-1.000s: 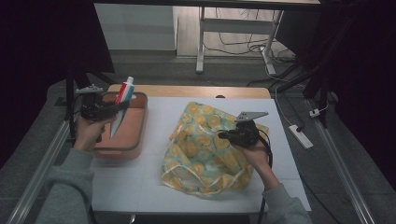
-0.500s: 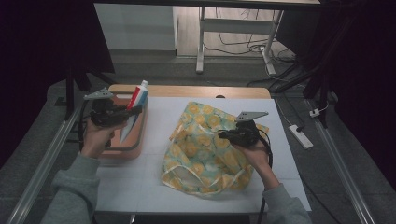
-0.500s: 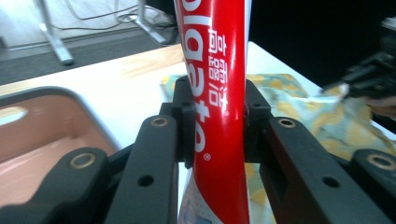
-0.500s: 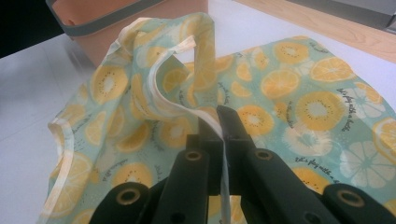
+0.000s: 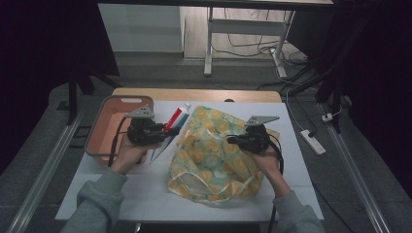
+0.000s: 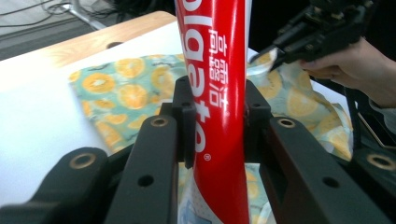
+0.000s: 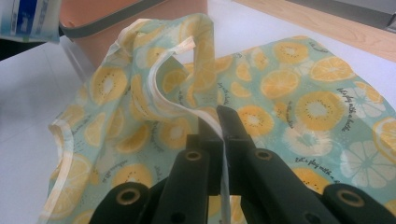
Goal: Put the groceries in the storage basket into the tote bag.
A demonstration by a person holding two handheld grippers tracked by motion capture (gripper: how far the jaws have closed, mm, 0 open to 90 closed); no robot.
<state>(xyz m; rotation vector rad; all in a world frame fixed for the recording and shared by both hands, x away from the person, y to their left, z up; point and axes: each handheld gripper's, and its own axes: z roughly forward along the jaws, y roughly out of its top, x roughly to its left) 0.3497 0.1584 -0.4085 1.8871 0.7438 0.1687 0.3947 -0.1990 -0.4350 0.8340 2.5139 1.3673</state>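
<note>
Two grippers are at work over the counter [image 5: 145,199]. The left gripper [image 5: 167,130] has its jaws clamped on a red toothpaste tube [image 5: 170,127], and since a second ago it has carried the tube out from over the pink tray [image 5: 97,132] toward the fruit-print bag [image 5: 214,155]; the tube now hangs just beside the bag's left edge. The right gripper [image 5: 232,141] has not moved: its jaws are fully closed on the bag's white-trimmed rim [image 7: 205,116], lifting it so the mouth gapes toward the tube. That suggests the tube is about to be slid into the bag, which needs the opening kept raised.
</note>
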